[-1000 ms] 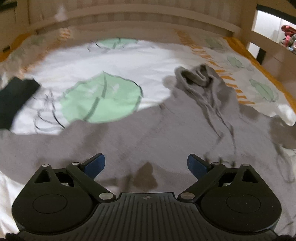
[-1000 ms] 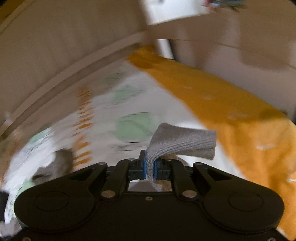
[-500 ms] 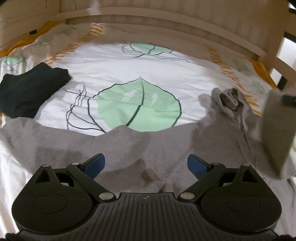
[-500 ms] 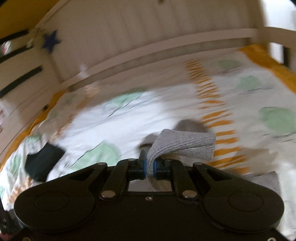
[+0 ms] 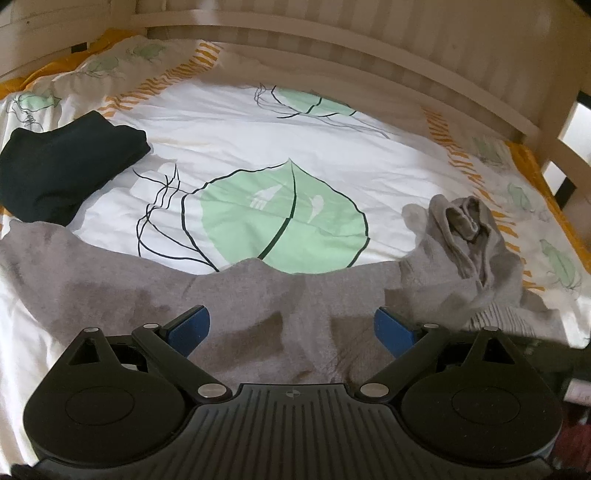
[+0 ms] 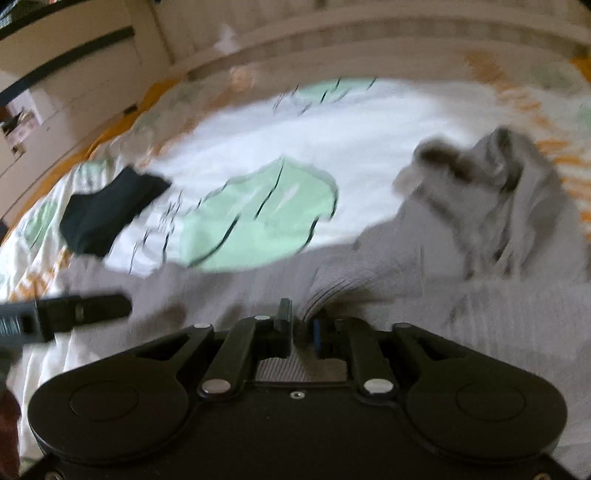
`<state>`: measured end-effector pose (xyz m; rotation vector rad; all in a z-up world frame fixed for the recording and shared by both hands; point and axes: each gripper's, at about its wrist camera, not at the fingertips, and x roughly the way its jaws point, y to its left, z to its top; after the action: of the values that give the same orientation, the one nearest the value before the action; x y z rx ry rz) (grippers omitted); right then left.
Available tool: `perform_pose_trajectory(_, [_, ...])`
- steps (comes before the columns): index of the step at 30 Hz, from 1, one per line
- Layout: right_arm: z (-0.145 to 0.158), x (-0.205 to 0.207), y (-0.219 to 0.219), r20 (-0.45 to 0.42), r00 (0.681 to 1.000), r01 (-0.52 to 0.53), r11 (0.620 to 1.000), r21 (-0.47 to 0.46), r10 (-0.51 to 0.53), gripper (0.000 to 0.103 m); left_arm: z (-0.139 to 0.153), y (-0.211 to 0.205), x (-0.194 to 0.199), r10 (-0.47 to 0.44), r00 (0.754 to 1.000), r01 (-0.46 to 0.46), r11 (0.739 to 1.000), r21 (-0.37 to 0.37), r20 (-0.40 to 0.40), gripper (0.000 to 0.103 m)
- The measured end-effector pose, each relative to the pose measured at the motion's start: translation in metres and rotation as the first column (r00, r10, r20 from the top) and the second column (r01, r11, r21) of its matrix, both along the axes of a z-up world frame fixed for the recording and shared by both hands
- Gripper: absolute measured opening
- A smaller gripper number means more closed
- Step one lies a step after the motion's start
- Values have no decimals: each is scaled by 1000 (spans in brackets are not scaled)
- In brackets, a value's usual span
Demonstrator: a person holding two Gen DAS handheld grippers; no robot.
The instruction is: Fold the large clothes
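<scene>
Across the bed (image 5: 258,122) the grey garment (image 5: 258,295) lies crosswise (hood (image 5: 461,221) right); left hand-held gripper (image 5: 291,328) gapes empty, right hand-held gripper's (image 6: 299,328) jaws just parting off its cuff

A wooden-railed bed (image 5: 332,33) carries a white duvet printed with green leaves (image 5: 284,218). On it lie a spread grey knitted garment (image 5: 258,295) and a folded dark cloth (image 5: 62,170), well apart from the garment's bunched end.
</scene>
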<state>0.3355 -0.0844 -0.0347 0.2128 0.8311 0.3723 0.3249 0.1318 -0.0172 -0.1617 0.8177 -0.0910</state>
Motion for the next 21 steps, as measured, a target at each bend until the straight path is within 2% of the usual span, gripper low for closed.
perform_pose_trajectory(3, [-10,-4,-4,-38,998,-52,997,59,54,60,-2,-1,1,1,1000,-1,1000,1,-4,97])
perform_pose_trajectory(4, [-8,-7,-7,-36,998,-58,995,78,61,64,-2,-2,1,1,1000,-1,1000,0,-4,97])
perform_pose_trajectory(8, [11,-20,-34,-14,998,-54,988,145,57,64,-5,-7,2,-11,1000,11,1000,-3,-9,97])
perform_pose_trajectory(11, [27,-28,-65,5,1000,-18,987,157,18,67,-9,-17,3,-39,999,39,999,9,-13,97])
perform_pose_trajectory(17, [38,-51,-152,19,991,128,986,111,-131,69,-19,-40,3,-106,994,107,993,42,-26,97])
perform_pose_trajectory(21, [30,-69,-213,11,965,263,964,25,-264,69,-27,-56,3,-151,988,152,986,62,-24,97])
